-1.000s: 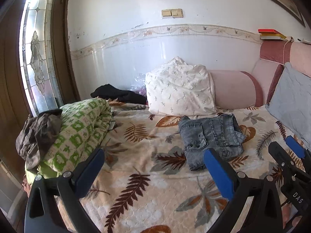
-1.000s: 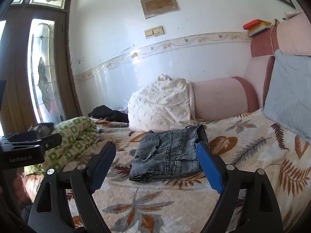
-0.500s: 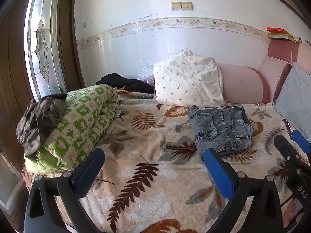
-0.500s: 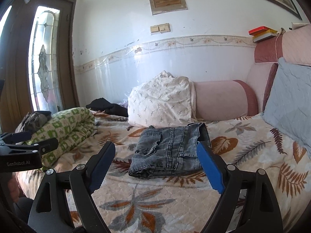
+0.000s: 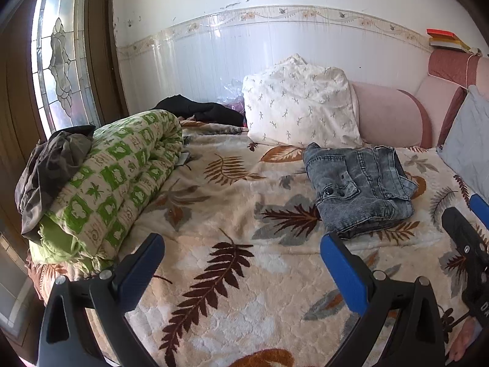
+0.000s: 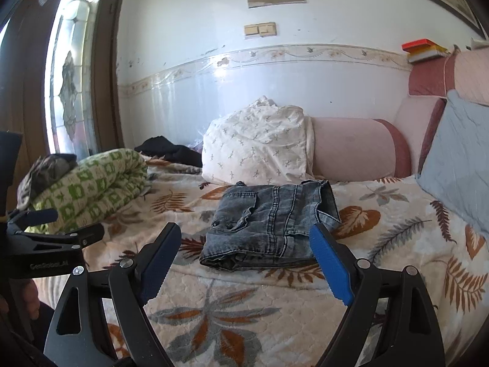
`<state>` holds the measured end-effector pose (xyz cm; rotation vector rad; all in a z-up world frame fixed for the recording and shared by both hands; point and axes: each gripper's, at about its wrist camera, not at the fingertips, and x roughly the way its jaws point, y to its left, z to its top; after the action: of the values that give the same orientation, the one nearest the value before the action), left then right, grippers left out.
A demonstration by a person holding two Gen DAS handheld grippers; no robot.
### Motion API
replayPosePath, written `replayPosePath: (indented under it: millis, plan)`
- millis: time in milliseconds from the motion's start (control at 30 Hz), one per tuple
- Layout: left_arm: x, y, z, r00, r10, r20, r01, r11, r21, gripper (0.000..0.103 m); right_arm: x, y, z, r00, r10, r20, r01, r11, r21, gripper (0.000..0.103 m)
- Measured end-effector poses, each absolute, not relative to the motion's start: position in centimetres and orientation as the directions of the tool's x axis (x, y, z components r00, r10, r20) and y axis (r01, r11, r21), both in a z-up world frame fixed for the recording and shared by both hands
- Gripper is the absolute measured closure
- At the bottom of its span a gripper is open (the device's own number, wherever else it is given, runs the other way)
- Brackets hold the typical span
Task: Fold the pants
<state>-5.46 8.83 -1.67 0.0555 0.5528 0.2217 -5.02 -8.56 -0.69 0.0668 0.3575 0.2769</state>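
Grey denim pants (image 5: 360,186) lie folded into a compact stack on the leaf-patterned bedspread (image 5: 232,214), in front of the white pillow; they also show in the right wrist view (image 6: 272,223). My left gripper (image 5: 241,253) is open and empty, hovering over the bedspread to the left of and nearer than the pants. My right gripper (image 6: 244,244) is open and empty, just short of the pants' near edge. The right gripper also appears at the right edge of the left wrist view (image 5: 467,238); the left gripper appears at the left of the right wrist view (image 6: 52,238).
A rolled green-and-white quilt (image 5: 110,183) with a grey garment (image 5: 52,165) on top lies at the bed's left edge. A white pillow (image 5: 299,107), pink bolster (image 5: 394,119), black garment (image 5: 198,110) and grey cushion (image 6: 455,165) line the back and right. The wall stands close behind.
Both grippers have pulled back and tilted a little, so the pants sit slightly farther and lower in view. The pants have not moved. Both grippers stay open.
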Motion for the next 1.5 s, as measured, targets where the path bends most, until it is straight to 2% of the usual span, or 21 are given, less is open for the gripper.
replayPosePath:
  millis: [633,1067,1500]
  plan:
    - [-3.3,6.8,-3.0,0.827,0.151,-0.541,-0.125,0.989,0.084,0.000,-4.1,-9.0,-1.6,0.907,0.218,-0.359,-0.195,0.976,0.100,0.017]
    - [-1.8,4.8,-3.2,0.831,0.102,-0.547,-0.074,0.995,0.074,0.000,-2.5,-11.4,-2.3,0.902,0.154,-0.402,-0.092,0.981,0.171,0.017]
    - [-0.7,4.4,-3.9,0.821,0.093,-0.564,-0.067,0.996,0.066,0.000,-1.4,-11.7,-3.1,0.890,0.131,-0.437,-0.064,0.984,0.166,0.017]
